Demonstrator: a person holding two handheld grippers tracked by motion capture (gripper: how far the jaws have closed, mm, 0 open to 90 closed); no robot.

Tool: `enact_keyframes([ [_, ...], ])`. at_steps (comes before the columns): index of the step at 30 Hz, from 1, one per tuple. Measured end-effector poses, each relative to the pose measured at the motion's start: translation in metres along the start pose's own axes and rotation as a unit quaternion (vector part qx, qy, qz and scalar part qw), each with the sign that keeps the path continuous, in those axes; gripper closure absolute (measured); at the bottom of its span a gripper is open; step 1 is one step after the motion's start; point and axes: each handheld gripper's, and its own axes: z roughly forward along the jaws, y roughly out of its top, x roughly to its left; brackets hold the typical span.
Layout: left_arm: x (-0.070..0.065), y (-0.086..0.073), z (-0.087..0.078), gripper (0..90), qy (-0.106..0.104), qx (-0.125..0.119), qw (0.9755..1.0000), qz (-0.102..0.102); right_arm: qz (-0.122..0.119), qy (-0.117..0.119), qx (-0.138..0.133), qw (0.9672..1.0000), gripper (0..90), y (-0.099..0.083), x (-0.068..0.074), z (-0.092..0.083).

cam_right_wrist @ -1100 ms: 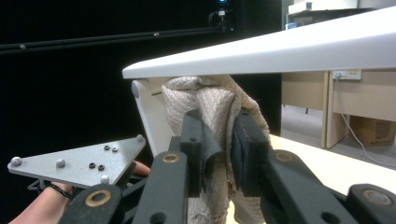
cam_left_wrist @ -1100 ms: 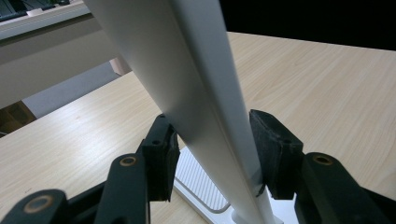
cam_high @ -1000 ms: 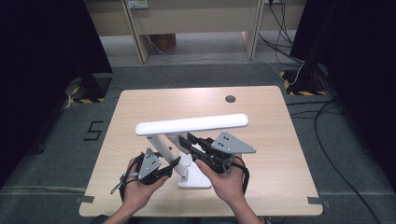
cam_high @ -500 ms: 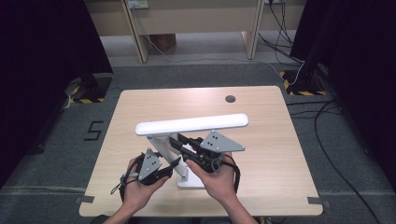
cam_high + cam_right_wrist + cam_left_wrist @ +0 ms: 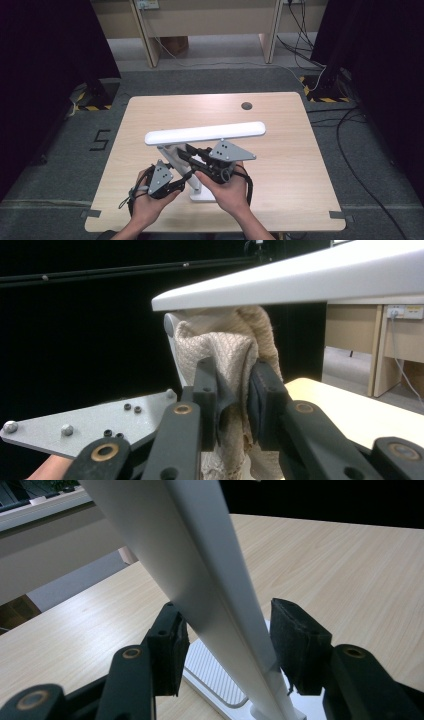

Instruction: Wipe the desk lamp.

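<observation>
Desk lamp (image 5: 205,134) stands on the wooden table (image 5: 295,165), right hand-held gripper (image 5: 234,390) pinching a beige cloth (image 5: 225,355), left hand-held gripper (image 5: 225,645) spread around its arm.

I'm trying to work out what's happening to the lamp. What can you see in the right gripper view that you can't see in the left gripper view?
The right gripper view shows a beige knitted cloth pinched between the right hand-held gripper jaws, against the white desk lamp under its flat head. The left gripper view shows the lamp's slanted white arm passing between the open jaws of the left hand-held gripper, with a gap on each side, and the lamp's ribbed white base below. Both show the lamp and the light wooden table.
</observation>
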Motion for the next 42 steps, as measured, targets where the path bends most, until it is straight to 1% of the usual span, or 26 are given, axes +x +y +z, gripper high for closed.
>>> enact_keyframes([
  [1, 0.000, 0.000, 0.000, 48.4, 0.000, 0.001, 1.0000, 0.001, -0.003, 0.000, 0.003, 1.0000, 76.4, 0.000, 0.000, 0.000],
  [2, 0.000, 0.000, 0.000, 48.1, 0.000, 0.003, 1.0000, 0.003, -0.001, 0.002, 0.006, 1.0000, 76.4, -0.001, 0.000, 0.001],
  [6, 0.000, 0.000, 0.000, 46.8, 0.000, 0.003, 1.0000, 0.008, 0.000, 0.003, 0.007, 1.0000, 76.4, -0.002, 0.000, 0.001],
  [8, 0.000, 0.000, 0.000, 46.1, -0.001, 0.004, 0.9999, 0.010, -0.002, 0.005, 0.012, 0.9999, 76.3, -0.003, -0.001, 0.002],
  [9, -0.001, 0.000, 0.000, 45.8, -0.001, 0.003, 0.9999, 0.011, 0.003, 0.007, 0.016, 0.9998, 76.3, -0.004, 0.000, 0.002],
  [10, -0.001, 0.000, -0.001, 45.4, -0.002, 0.004, 0.9999, 0.014, -0.001, 0.008, 0.019, 0.9998, 76.3, -0.004, 0.000, 0.002],
  [11, -0.001, 0.000, -0.001, 45.2, -0.003, 0.003, 0.9999, 0.014, -0.004, 0.011, 0.020, 0.9997, 76.3, -0.005, 0.000, 0.003],
  [13, -0.001, -0.001, -0.001, 44.7, -0.004, 0.002, 0.9999, 0.015, 0.000, 0.013, 0.027, 0.9996, 76.2, -0.006, 0.000, 0.003],
  [14, -0.001, -0.001, -0.001, 44.3, -0.004, 0.002, 0.9999, 0.016, -0.004, 0.012, 0.030, 0.9995, 76.2, -0.007, 0.000, 0.003],
  [16, -0.001, -0.001, -0.001, 42.9, -0.005, 0.002, 0.9998, 0.018, -0.005, 0.013, 0.033, 0.9994, 76.2, -0.009, -0.001, 0.004],
  [19, -0.002, -0.002, -0.001, 41.3, -0.007, 0.000, 0.9999, 0.016, -0.006, 0.013, 0.043, 0.9990, 76.1, -0.011, -0.001, 0.003],
  [20, -0.001, -0.002, -0.002, 41.0, -0.007, 0.005, 0.9997, 0.022, -0.006, 0.012, 0.044, 0.9990, 76.1, -0.012, -0.001, 0.003],
  [23, -0.001, -0.003, -0.002, 39.8, -0.007, 0.005, 0.9996, 0.026, -0.005, 0.011, 0.051, 0.9986, 76.1, -0.015, -0.002, 0.003],
  [27, -0.002, -0.003, -0.002, 39.0, -0.009, 0.002, 0.9997, 0.024, -0.003, 0.010, 0.057, 0.9983, 76.0, -0.018, -0.002, 0.002],
  [29, -0.003, -0.003, -0.001, 38.6, -0.010, -0.002, 0.9997, 0.023, 0.006, 0.011, 0.063, 0.9979, 75.9, -0.022, -0.002, 0.002],
  [31, -0.002, -0.003, -0.002, 38.1, -0.011, 0.001, 0.9996, 0.027, 0.003, 0.009, 0.067, 0.9977, 75.9, -0.025, -0.004, 0.001],
  [33, -0.002, -0.003, -0.002, 37.9, -0.013, 0.001, 0.9995, 0.028, 0.008, 0.008, 0.073, 0.9973, 75.9, -0.027, -0.004, 0.000],
  [36, -0.003, -0.003, -0.002, 37.0, -0.014, 0.001, 0.9994, 0.031, 0.007, 0.007, 0.075, 0.9971, 75.8, -0.029, -0.006, 0.000],
  [39, -0.003, -0.003, -0.002, 36.1, -0.015, 0.003, 0.9993, 0.033, 0.014, 0.007, 0.081, 0.9966, 75.8, -0.032, -0.006, -0.001],
  [42, -0.003, -0.003, -0.002, 35.3, -0.016, 0.004, 0.9993, 0.035, 0.013, 0.006, 0.084, 0.9964, 75.8, -0.036, -0.007, -0.002],
])
